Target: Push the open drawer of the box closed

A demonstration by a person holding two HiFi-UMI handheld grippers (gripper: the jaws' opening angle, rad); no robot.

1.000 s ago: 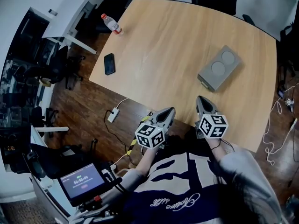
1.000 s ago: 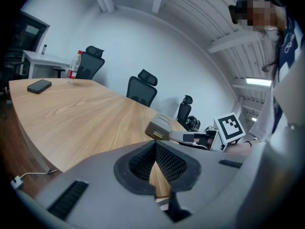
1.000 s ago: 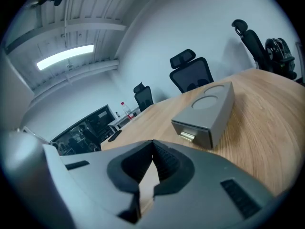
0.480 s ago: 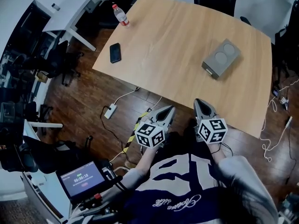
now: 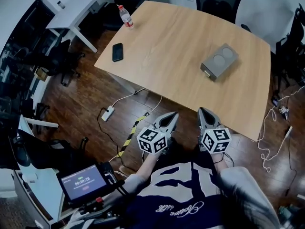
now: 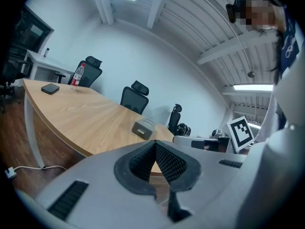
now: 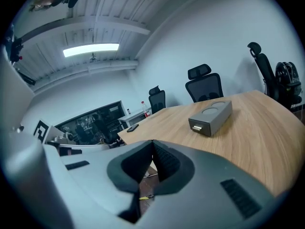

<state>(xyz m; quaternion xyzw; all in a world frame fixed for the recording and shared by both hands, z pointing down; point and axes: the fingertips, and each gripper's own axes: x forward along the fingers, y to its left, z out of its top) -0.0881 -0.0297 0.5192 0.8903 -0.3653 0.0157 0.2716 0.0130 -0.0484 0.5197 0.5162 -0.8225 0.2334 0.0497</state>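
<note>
Holding left gripper (image 5: 171,117) and right gripper (image 5: 203,112), jaws together on nothing, short of the table (image 5: 157,46), well apart from the box (image 5: 219,61), drawer (image 7: 200,125) facing me; risk: an off-centre shove would probably skid the box.

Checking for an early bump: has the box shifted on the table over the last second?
No. The box sits the same way against the table's right edge and the phone; only the head view's framing changed.

Drawer (image 7: 199,126) of the box (image 5: 219,61): gap seemingly too small to judge.
</note>
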